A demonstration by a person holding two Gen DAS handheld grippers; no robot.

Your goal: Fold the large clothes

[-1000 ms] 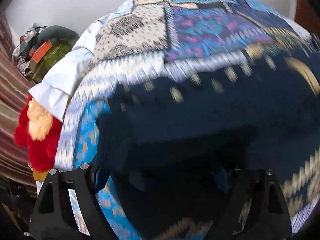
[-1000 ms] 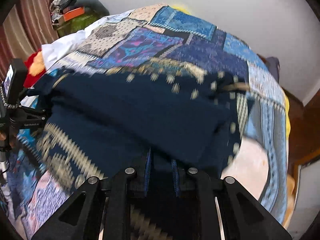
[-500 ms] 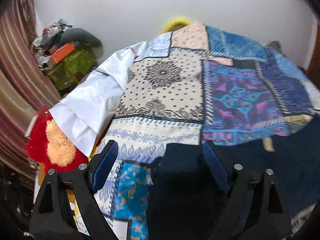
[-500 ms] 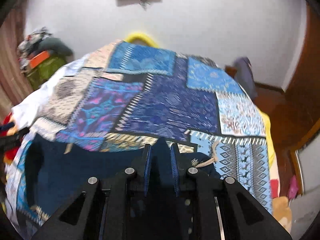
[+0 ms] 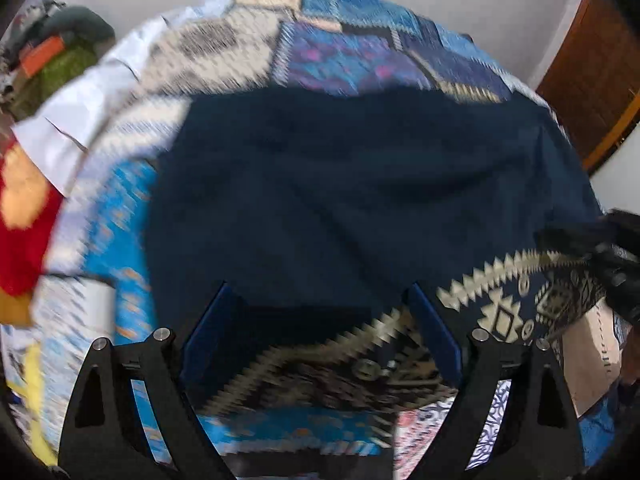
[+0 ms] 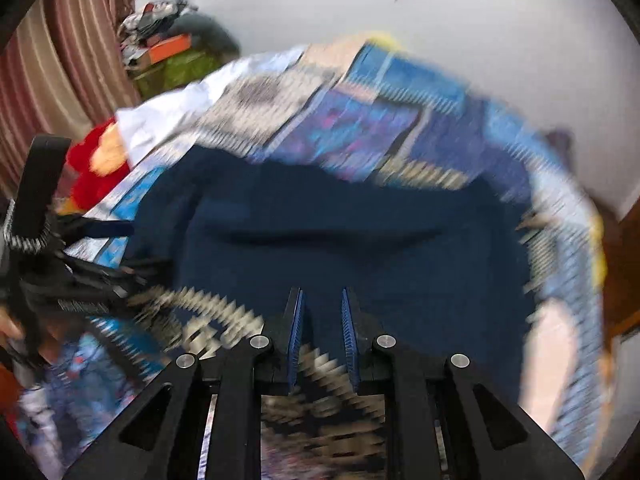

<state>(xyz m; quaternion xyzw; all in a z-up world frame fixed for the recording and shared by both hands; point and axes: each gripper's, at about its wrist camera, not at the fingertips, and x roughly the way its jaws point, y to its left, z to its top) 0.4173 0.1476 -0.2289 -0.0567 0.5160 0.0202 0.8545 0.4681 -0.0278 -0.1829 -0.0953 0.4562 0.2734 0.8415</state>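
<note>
The dark blue garment (image 5: 360, 184) lies spread over the patchwork bedspread (image 5: 352, 52) on the bed, its patterned hem (image 5: 516, 292) toward the near edge. The left tool (image 5: 320, 320) has its fingers spread wide over the hem and holds nothing. The right tool (image 6: 322, 320) has its fingers close together with a narrow gap; the blur is heavy, but it seems to hold nothing.

To do this step well, each tool should come down on the hem near its own corner, pinch a single layer, and lift evenly so that the fold line runs straight across the cloth.

Half a second ago both cameras pointed up at the far wall, with the garment low in the frame. Now both tilt down and the garment fills the middle. A second ago pale patterned marks showed across the cloth; the spread part is now plain dark blue.
</note>
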